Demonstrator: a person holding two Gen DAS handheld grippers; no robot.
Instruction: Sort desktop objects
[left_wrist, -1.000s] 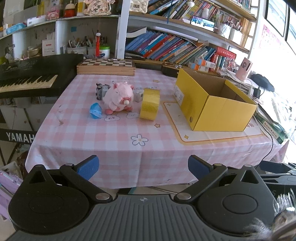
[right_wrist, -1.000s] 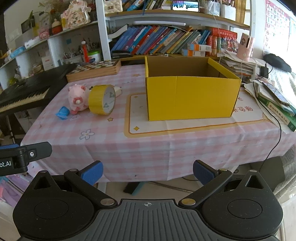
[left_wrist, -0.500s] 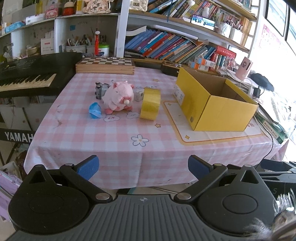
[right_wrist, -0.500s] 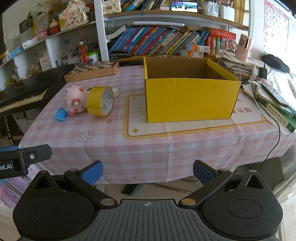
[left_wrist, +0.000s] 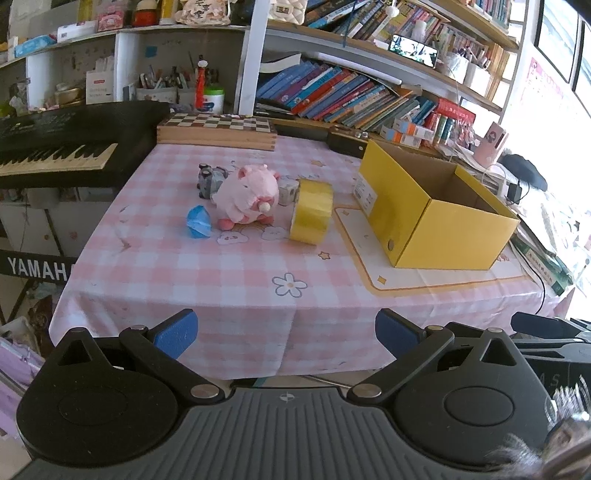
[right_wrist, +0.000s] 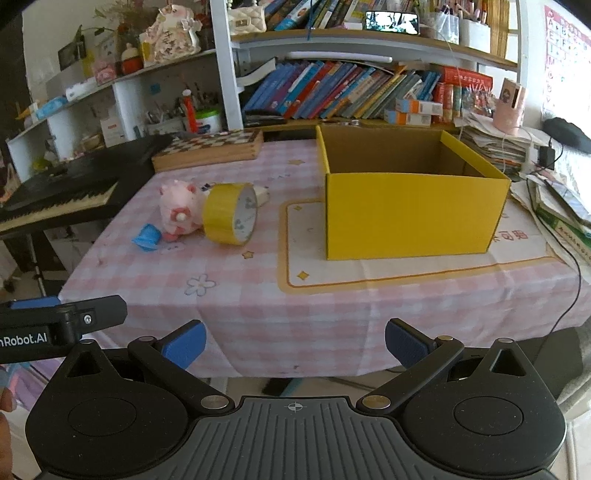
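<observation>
Both tools edge closer, left tool (left_wrist: 284, 330) and right tool (right_wrist: 293, 341) spread and empty; box (right_wrist: 410, 218) bare, pig (left_wrist: 247, 195), tape (left_wrist: 312, 212) unsorted on worktop (left_wrist: 221, 273).

Home study room: crammed bookshelves (right_wrist: 351, 92), keyboard piano (left_wrist: 55, 151), chessboard (left_wrist: 218, 127), pink checked tablecloth (left_wrist: 221, 266).
</observation>
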